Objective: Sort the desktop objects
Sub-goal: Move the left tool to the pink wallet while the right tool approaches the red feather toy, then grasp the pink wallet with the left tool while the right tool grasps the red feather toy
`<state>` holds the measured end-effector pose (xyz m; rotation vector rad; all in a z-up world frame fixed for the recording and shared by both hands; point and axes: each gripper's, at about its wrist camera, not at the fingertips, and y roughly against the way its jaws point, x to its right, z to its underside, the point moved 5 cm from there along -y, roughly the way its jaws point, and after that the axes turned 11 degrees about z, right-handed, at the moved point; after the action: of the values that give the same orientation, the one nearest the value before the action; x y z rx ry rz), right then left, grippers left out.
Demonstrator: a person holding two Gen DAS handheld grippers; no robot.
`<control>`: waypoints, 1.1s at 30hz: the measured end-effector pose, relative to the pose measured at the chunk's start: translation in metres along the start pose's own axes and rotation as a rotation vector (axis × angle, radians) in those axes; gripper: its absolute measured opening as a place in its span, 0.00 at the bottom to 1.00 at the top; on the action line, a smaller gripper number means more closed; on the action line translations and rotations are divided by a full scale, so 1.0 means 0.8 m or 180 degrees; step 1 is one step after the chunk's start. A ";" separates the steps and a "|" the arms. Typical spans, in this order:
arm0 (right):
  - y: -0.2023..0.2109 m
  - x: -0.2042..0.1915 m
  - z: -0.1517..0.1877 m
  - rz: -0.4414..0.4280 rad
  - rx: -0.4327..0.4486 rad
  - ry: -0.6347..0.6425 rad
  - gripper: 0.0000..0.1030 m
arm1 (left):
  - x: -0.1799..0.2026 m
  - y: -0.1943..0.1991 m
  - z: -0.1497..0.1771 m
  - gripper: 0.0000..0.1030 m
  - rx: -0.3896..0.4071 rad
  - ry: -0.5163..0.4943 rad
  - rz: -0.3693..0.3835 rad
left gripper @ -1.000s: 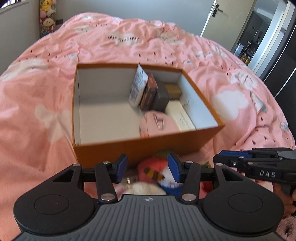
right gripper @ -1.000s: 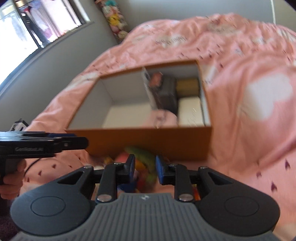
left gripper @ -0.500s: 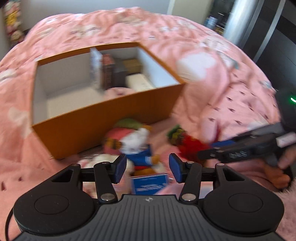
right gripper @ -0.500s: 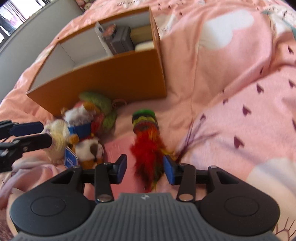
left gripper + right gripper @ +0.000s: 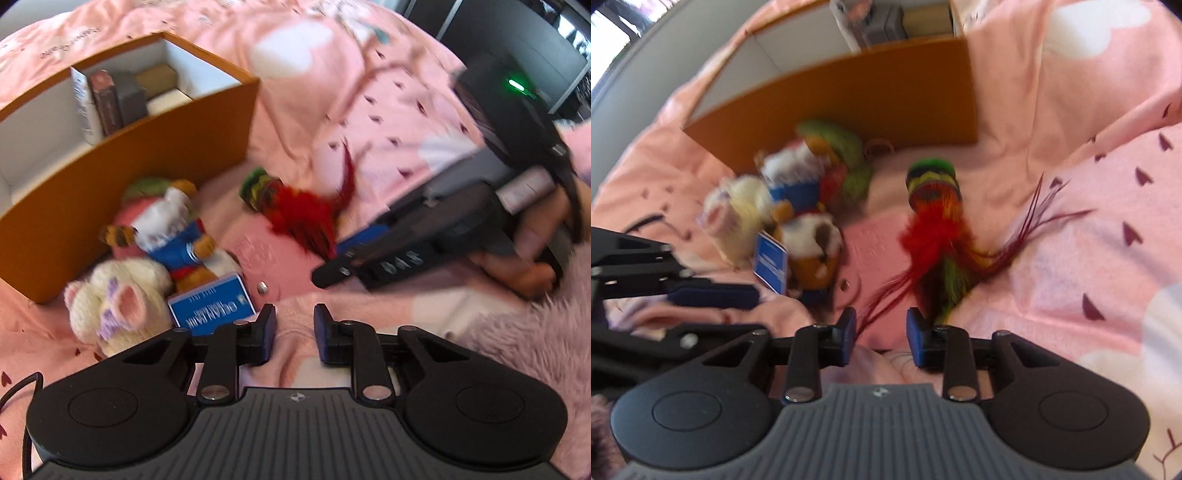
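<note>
An orange cardboard box (image 5: 155,147) (image 5: 886,92) with a white inside stands on the pink bedspread and holds several upright small boxes (image 5: 110,99). In front of it lie a feathered toy (image 5: 295,206) (image 5: 934,221) with a striped head, a plush figure in blue (image 5: 173,236) (image 5: 798,192), a white plush (image 5: 118,299) (image 5: 735,210) and a blue card box (image 5: 212,304) (image 5: 770,264). My left gripper (image 5: 294,325) is open and empty, low over the bedding near the blue card box. My right gripper (image 5: 881,334) is open and empty, just behind the feather toy's tail.
The pink quilt (image 5: 369,110) lies in folds around the toys. A flat pink case (image 5: 871,243) lies between the plush toys and the feather toy. A fluffy lilac sleeve (image 5: 517,332) shows at the right edge of the left wrist view.
Both grippers have pulled back and down from the box toward the toys in front of it. The right gripper has come close to the feather toy. Both stay open and empty.
</note>
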<state>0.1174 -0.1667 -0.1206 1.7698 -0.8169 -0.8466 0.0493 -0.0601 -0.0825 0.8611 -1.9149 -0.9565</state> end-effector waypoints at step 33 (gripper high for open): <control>-0.008 -0.011 -0.004 -0.0569 -0.0195 -0.0378 0.19 | -0.024 0.025 -0.012 0.23 0.0376 0.0343 0.0078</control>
<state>0.1165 -0.1561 -0.1238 1.7701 -0.7082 -1.0922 0.0619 -0.0380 -0.0686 0.9363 -1.8995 -0.7729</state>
